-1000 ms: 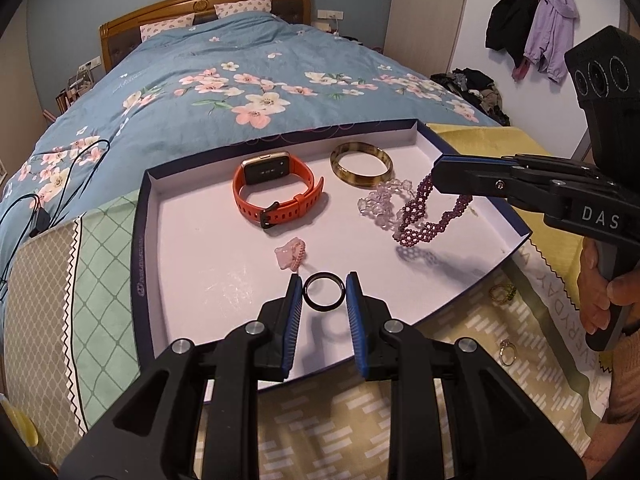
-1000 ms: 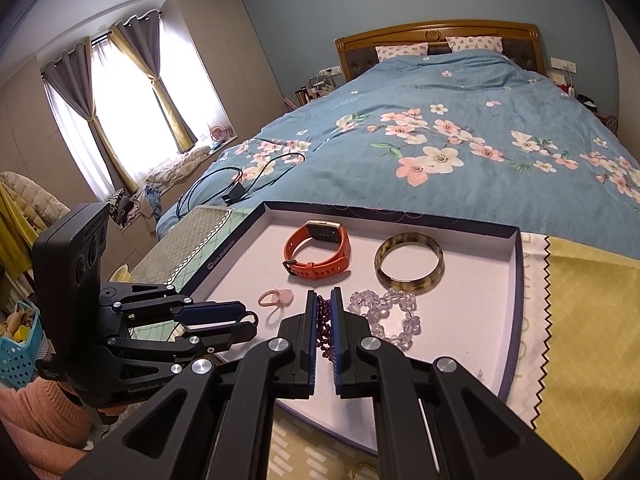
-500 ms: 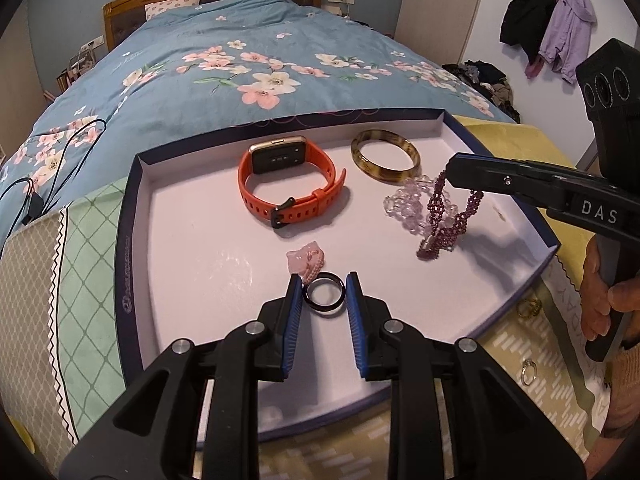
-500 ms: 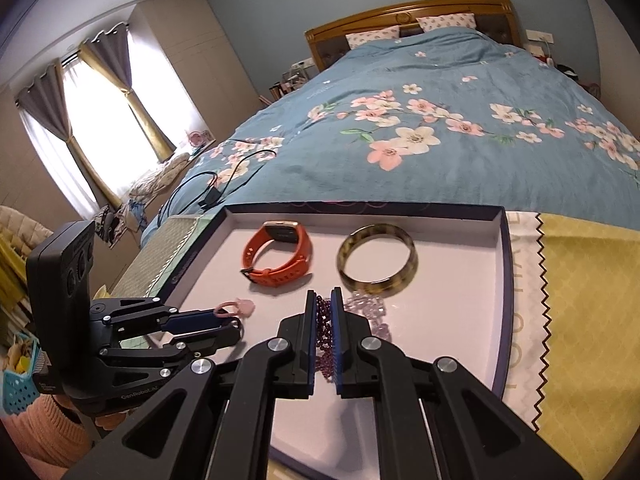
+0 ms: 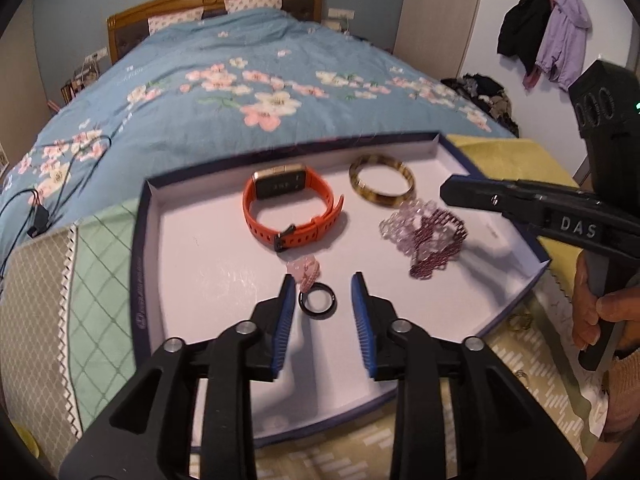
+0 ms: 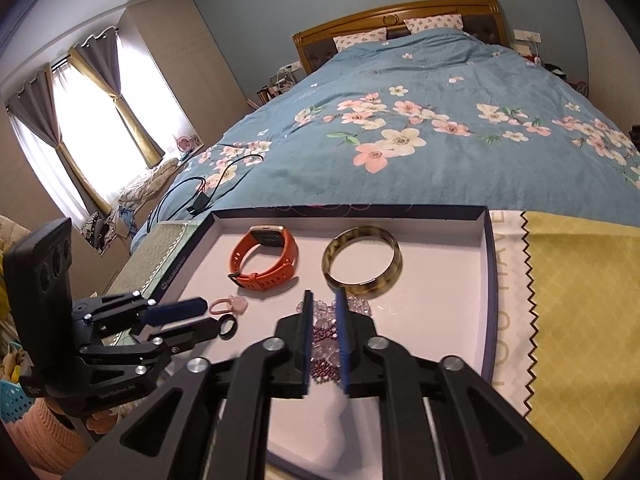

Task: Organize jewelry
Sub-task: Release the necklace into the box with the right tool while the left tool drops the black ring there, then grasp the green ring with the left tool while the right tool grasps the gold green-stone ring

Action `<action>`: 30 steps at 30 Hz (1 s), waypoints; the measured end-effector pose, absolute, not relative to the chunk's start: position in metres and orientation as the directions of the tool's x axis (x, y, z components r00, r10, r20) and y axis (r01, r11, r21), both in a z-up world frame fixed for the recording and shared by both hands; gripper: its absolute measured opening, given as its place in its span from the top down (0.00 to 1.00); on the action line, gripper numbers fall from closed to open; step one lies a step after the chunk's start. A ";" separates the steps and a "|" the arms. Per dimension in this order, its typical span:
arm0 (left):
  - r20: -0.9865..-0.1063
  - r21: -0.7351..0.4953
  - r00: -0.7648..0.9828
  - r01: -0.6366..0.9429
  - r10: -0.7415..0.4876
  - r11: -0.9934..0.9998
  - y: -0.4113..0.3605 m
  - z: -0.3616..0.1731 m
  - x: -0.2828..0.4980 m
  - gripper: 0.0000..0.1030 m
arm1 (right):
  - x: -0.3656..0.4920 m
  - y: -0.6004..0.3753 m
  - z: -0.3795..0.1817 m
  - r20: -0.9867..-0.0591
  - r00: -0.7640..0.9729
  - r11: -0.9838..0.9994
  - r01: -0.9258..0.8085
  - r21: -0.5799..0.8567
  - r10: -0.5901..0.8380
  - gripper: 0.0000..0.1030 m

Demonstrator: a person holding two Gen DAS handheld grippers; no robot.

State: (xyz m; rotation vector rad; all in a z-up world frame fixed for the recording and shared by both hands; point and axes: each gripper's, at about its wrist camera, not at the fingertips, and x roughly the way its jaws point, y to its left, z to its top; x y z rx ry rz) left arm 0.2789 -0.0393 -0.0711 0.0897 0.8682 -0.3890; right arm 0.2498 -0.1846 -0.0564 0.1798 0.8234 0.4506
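A white tray [image 5: 208, 264] with a dark blue rim holds an orange watch [image 5: 290, 210], a tortoiseshell bangle [image 5: 381, 184], a clear bead bracelet [image 5: 400, 226], a maroon bead bracelet [image 5: 438, 246], a pink ring [image 5: 306, 270] and a black ring [image 5: 319, 303]. My left gripper [image 5: 323, 300] is open, with the black ring lying on the tray between its fingers. My right gripper [image 6: 323, 316] is open just above the maroon bracelet [image 6: 324, 336], which lies loose on the tray. The black ring also shows in the right wrist view [image 6: 228, 327].
The tray [image 6: 440, 280] rests on patterned cloths at the foot of a blue floral bed [image 6: 400, 120]. Small gold rings [image 5: 520, 322] lie on the cloth right of the tray. A black cable [image 5: 36, 216] lies on the bed at left.
My left gripper has opened and let go of the black ring, which now lies on the tray. My right gripper has opened and dropped the maroon bracelet beside the clear one.
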 end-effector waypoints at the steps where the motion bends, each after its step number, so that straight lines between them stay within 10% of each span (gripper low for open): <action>1: -0.745 -0.076 0.596 0.368 -0.298 0.927 -0.037 -0.065 0.274 0.65 | 0.246 -0.184 -0.054 -0.662 0.595 0.890 -0.324 0.321 0.456 0.81; 30: -0.700 -0.128 0.606 0.413 -0.377 0.902 0.022 -0.067 0.136 0.47 | 0.127 -0.206 -0.072 -0.696 0.575 0.899 -0.347 0.268 0.429 0.63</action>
